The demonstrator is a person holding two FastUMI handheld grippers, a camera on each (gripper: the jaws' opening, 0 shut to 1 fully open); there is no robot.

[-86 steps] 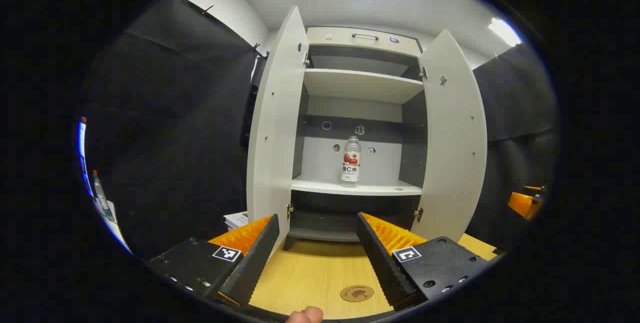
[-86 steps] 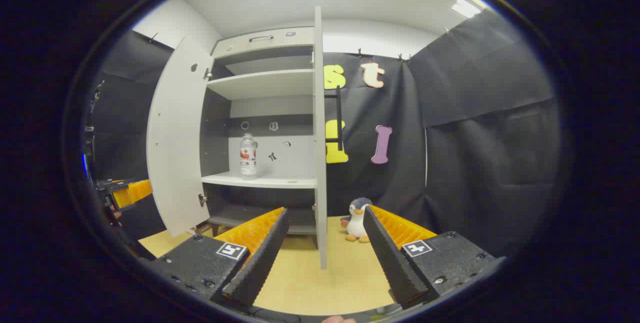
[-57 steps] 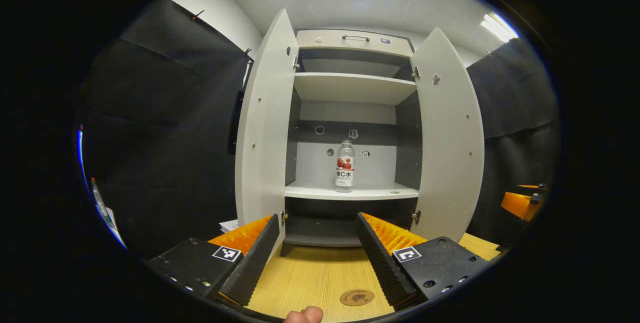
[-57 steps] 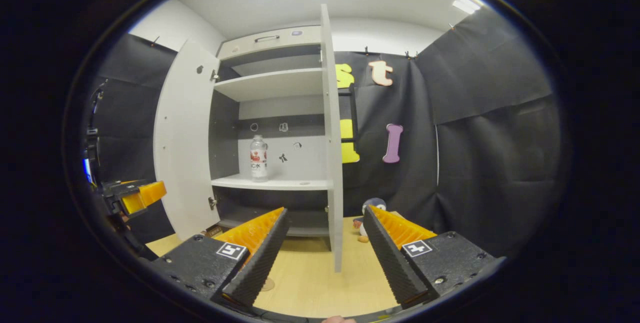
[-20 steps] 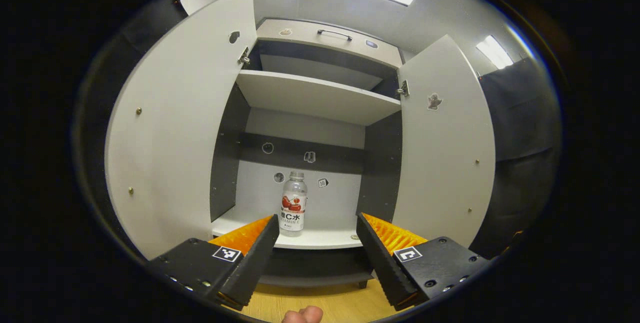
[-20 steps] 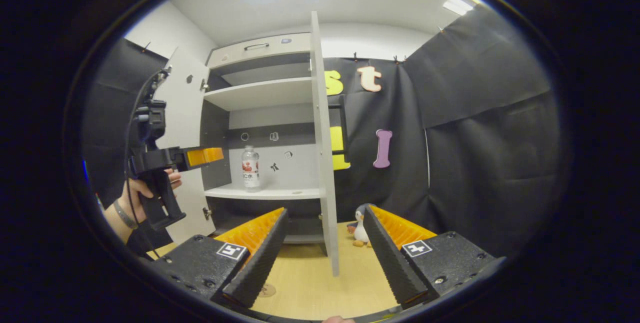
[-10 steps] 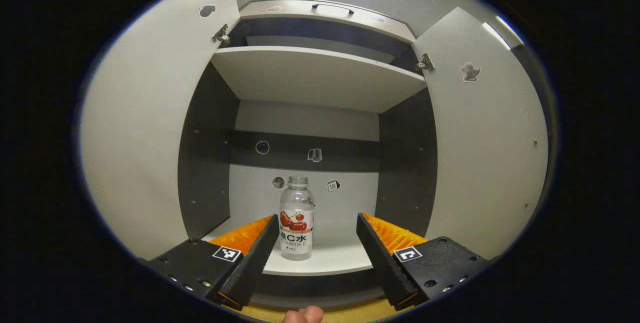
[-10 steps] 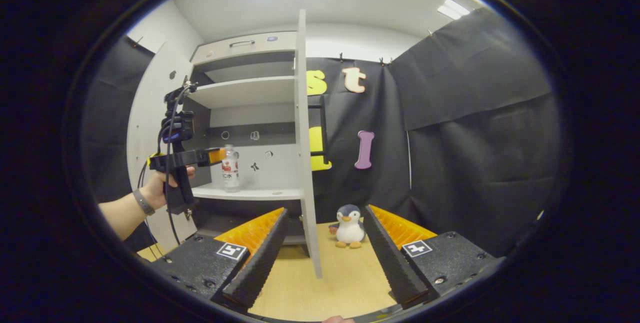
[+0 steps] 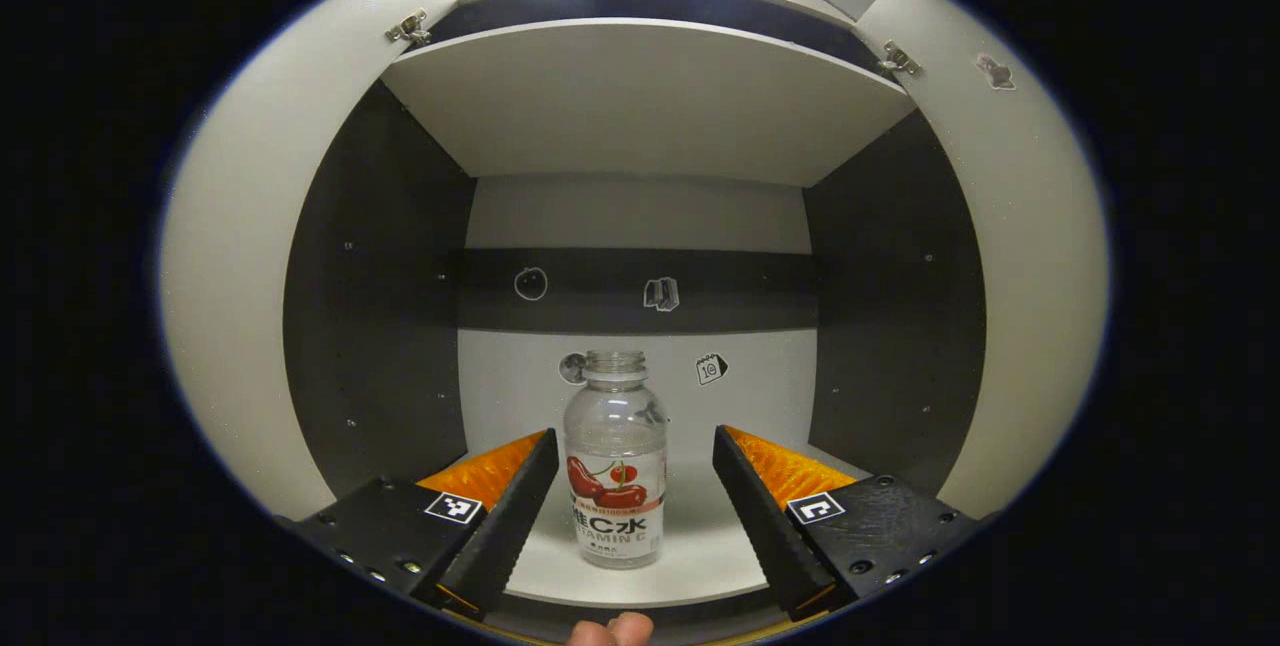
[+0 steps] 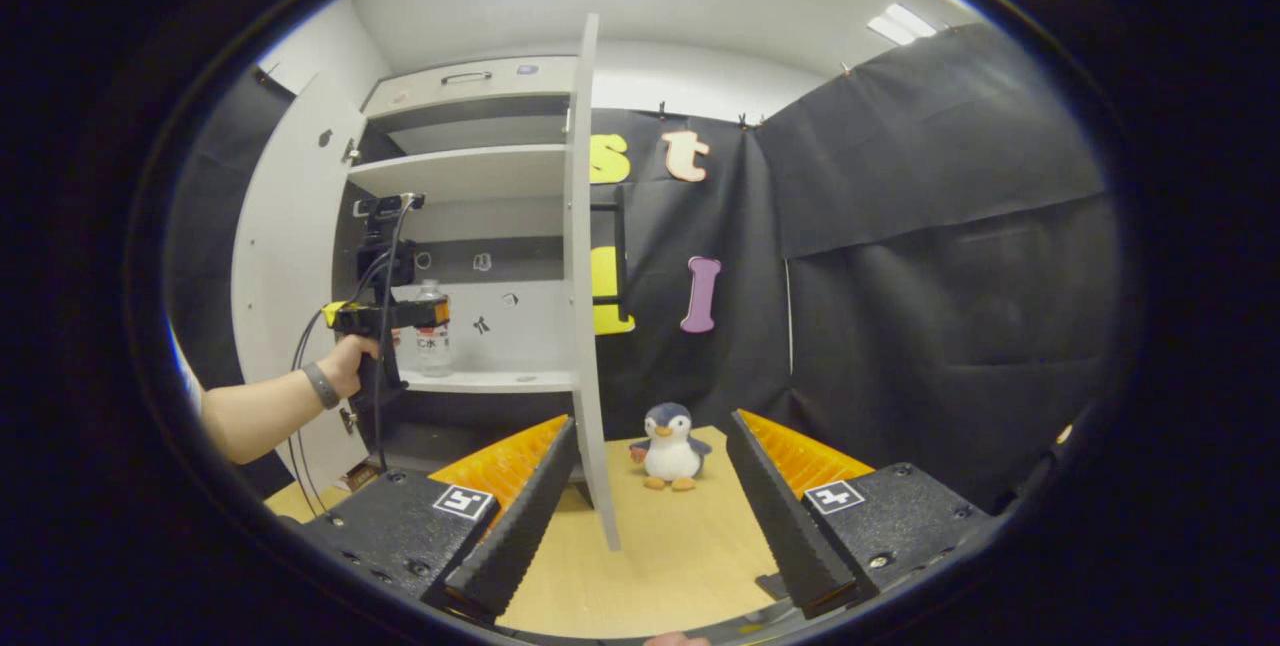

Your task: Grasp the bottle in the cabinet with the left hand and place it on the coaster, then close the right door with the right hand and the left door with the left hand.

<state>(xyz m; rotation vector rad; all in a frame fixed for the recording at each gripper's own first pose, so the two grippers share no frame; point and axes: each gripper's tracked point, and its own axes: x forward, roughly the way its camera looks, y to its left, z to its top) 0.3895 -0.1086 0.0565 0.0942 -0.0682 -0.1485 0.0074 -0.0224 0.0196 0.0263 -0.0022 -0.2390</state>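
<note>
A clear bottle with a red fruit label and no cap stands upright on the cabinet's lower shelf. My left gripper is open inside the cabinet, and the bottle stands between its fingers, closer to the left one, untouched. In the right gripper view the left gripper, held by a hand, reaches level to the bottle. The left door and right door stand wide open. My right gripper hangs open and holds nothing above the table, with the right door's edge just ahead.
A small penguin plush sits on the wooden table to the right of the cabinet. An upper shelf roofs the compartment. A cable runs up from the left gripper. Black cloth closes the booth's right side.
My left gripper has pushed forward into the cabinet, so the bottle has come in between its fingers. The right gripper has swung slightly right; the penguin now shows in full.
</note>
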